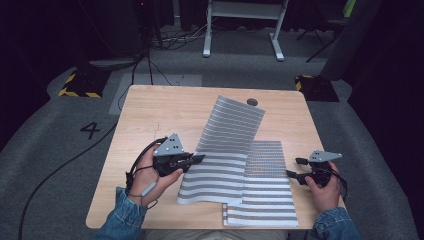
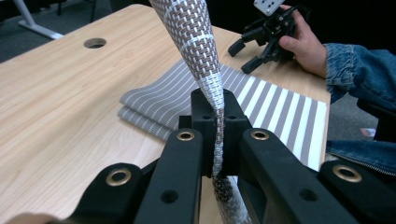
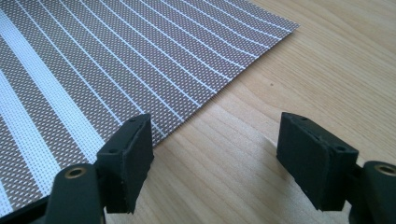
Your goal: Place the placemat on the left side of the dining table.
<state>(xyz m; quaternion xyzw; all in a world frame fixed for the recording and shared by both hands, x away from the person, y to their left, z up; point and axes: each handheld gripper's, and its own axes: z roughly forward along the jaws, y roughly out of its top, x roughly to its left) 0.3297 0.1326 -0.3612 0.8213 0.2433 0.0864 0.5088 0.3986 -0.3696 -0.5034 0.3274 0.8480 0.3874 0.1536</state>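
A woven placemat (image 1: 227, 145) with brown and white stripes is lifted at its left edge and slants over the wooden table (image 1: 160, 110). My left gripper (image 1: 197, 160) is shut on that edge; in the left gripper view the mat (image 2: 194, 32) rises out of the pinched jaws of my left gripper (image 2: 218, 105). Flat placemats (image 1: 267, 190) of the same kind lie beneath it, two layers showing at their edge (image 2: 140, 109). My right gripper (image 1: 295, 167) stands open just right of them. Between the pads of my right gripper (image 3: 215, 154) there is only bare wood beside the mat's edge (image 3: 116, 60).
A round cable hole (image 1: 252, 102) sits near the table's far edge. Bare wood spreads over the far left of the tabletop. Cables and a white desk frame (image 1: 245, 20) lie on the grey floor beyond the table.
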